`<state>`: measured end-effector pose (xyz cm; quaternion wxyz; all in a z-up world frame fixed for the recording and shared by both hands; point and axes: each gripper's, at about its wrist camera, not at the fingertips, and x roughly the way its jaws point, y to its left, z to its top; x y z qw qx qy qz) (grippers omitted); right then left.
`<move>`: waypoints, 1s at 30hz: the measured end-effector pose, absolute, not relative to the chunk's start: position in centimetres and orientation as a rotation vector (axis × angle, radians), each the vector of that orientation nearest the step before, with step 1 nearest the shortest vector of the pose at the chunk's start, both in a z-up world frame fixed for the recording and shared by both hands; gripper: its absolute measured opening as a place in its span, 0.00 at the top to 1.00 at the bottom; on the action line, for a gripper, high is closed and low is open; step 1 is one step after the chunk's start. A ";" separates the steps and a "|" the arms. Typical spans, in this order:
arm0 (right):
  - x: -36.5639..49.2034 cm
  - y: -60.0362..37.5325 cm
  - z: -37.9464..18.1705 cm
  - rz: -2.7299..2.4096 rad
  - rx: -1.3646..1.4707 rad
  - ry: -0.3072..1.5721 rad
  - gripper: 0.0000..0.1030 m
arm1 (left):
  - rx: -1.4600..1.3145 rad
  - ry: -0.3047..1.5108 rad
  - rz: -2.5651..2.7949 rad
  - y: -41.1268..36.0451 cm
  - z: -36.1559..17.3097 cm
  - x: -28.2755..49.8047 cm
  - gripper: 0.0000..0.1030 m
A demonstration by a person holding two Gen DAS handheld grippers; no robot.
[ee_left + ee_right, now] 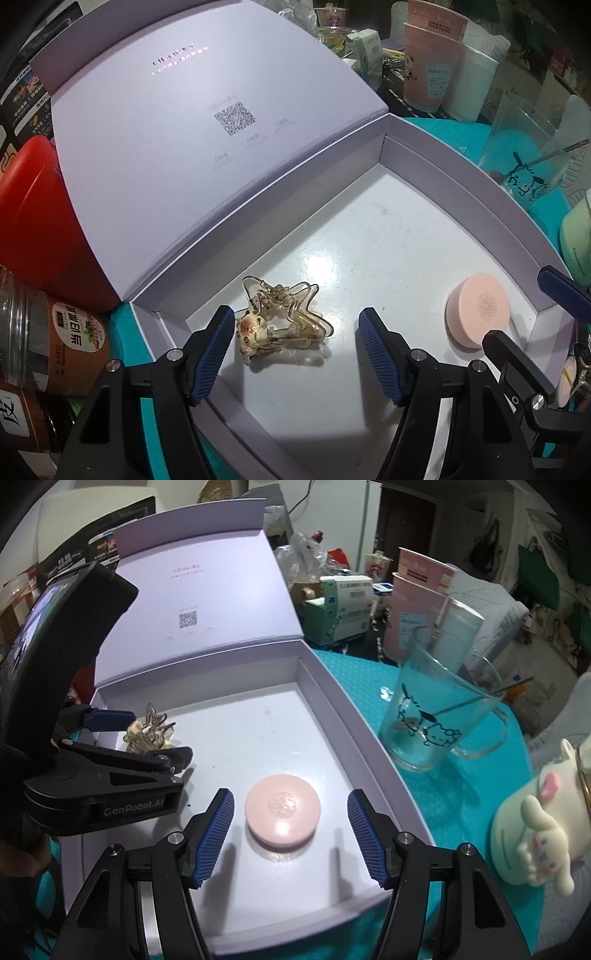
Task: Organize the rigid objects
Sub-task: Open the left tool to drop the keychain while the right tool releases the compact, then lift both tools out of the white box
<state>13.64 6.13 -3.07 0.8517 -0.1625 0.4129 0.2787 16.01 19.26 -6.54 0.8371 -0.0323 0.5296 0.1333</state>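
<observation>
Left wrist view: hair claw [284,325] sits between the spread left gripper [295,332] jaws, long axis crosswise; right gripper [290,825] jaws, also apart, bracket the pink compact [282,807].

overhead light leaves white glare on the box floor [369,258] and pink disc [282,808]; short shadows fall toward six o'clock; fisheye bending and dark vignetting mark every corner.
</observation>
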 end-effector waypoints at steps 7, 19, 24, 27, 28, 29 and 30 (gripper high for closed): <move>12.8 5.2 -1.9 0.574 -0.323 0.848 0.38 | -0.077 1.089 0.267 18.9 -5.1 14.9 0.32; 10.4 3.5 1.6 0.566 -0.287 0.778 0.38 | -0.105 1.009 0.230 18.8 -0.3 10.5 0.32; 8.8 2.8 3.6 0.559 -0.286 0.726 0.38 | -0.097 0.959 0.222 18.2 1.9 8.9 0.32; 8.0 2.3 4.6 0.555 -0.281 0.705 0.38 | -0.090 0.928 0.215 17.6 3.3 7.8 0.32; 7.8 2.2 4.9 0.554 -0.280 0.697 0.38 | -0.090 0.921 0.212 17.5 3.6 7.5 0.32; 7.5 2.0 5.3 0.552 -0.279 0.689 0.38 | -0.092 0.913 0.208 17.3 4.0 7.1 0.32; 7.3 1.8 5.6 0.550 -0.278 0.683 0.38 | -0.092 0.908 0.207 17.1 4.2 7.1 0.32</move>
